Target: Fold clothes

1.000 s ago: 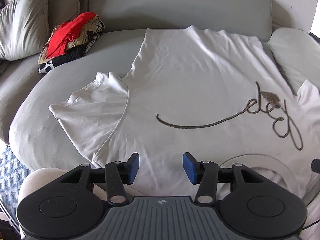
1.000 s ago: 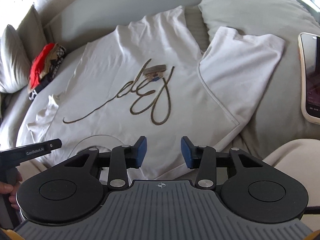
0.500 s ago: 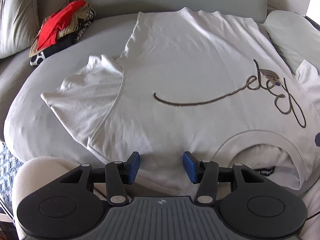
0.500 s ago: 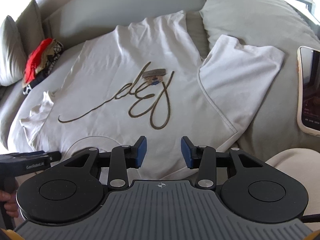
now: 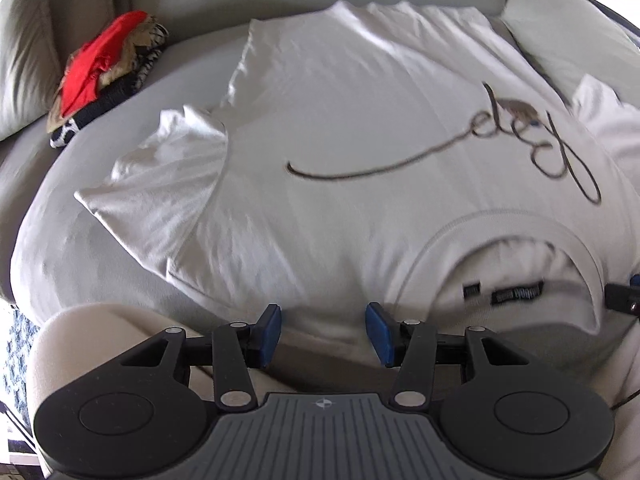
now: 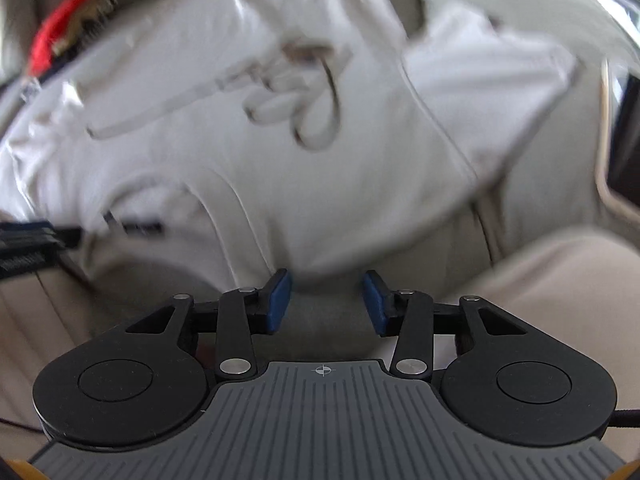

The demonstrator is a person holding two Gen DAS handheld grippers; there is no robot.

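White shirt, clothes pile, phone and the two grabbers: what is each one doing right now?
White T-shirt: spread flat on the sofa, front up, unfolded.
Left gripper: open, at the shirt's near edge.
Right gripper: open, jaws just been closing, nothing between them.
Pile of clothes: stacked on the sofa.
Phone: lying beside the shirt.

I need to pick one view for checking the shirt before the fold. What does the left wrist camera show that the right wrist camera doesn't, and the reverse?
Only the left wrist view shows the left sleeve spread flat and, sharply, the neck labels inside the collar. Only the right wrist view, which is badly blurred, shows the phone beside the right sleeve. Both show the white T-shirt with its cursive lettering, the folded clothes pile, and open jaws at the shoulder edge; the right gripper has just been closing, nothing pinched yet.
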